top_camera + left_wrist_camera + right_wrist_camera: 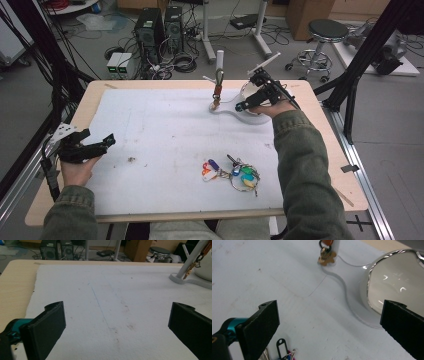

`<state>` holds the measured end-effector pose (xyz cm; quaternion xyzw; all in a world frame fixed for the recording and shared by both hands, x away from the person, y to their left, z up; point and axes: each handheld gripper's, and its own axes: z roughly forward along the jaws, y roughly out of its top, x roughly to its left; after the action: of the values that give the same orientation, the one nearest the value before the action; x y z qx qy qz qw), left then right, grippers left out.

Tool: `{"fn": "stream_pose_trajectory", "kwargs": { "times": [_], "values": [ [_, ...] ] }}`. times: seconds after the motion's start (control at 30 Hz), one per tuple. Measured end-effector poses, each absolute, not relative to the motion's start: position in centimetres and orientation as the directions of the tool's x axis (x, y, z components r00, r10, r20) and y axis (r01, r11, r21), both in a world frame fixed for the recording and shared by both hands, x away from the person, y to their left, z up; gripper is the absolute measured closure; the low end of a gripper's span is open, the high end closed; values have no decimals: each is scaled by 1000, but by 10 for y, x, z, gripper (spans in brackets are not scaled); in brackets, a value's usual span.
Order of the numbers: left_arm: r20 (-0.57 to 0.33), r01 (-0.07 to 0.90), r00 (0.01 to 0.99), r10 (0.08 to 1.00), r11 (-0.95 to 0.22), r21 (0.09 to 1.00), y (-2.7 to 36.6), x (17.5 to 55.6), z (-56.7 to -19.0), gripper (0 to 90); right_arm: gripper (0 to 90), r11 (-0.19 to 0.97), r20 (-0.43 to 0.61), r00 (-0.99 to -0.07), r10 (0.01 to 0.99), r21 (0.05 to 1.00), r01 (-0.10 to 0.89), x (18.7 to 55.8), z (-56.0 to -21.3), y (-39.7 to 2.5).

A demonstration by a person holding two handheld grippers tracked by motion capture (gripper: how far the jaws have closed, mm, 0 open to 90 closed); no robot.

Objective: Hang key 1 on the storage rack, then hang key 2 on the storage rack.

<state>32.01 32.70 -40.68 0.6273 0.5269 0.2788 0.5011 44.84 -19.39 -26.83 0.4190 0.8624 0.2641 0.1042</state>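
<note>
High view is showing the right gripper [243,105] hanging over the far right of the table, just beside the white stand [250,117] with its upright peg [219,65]. Its jaws are standing wide apart with nothing between them, as the right gripper view is also making plain. A set of brass keys [326,257] on an orange fob is hanging at the foot of the peg, ahead of the jaws and a little to their left in that view, while the stand's rounded bowl [397,282] is lying off to the jaws' right. The colourful key bunch [235,172] is lying on the white mat [165,130] nearer the person, below the right forearm, sprawling roughly crosswise to the table's near edge. The right gripper looks clearly nearer to both key sets. The left gripper [105,142] is resting at the mat's left edge, well apart from them, its jaws likewise spread and holding nothing.
</note>
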Motion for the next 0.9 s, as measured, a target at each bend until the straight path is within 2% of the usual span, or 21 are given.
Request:
{"fn": "stream_pose_trajectory", "kwargs": {
  "times": [0.33, 0.9],
  "values": [
    [-177, 380, 292, 940, 56, 923, 326, 318, -406, 17, 14, 516, 61, -647, 760, 547, 659, 429, -295, -199],
    [-179, 379, 292, 939, 58, 924, 326, 319, -407, 17, 14, 541, 48, -663, 747, 535, 649, 410, -314, -204]
  ]
}}
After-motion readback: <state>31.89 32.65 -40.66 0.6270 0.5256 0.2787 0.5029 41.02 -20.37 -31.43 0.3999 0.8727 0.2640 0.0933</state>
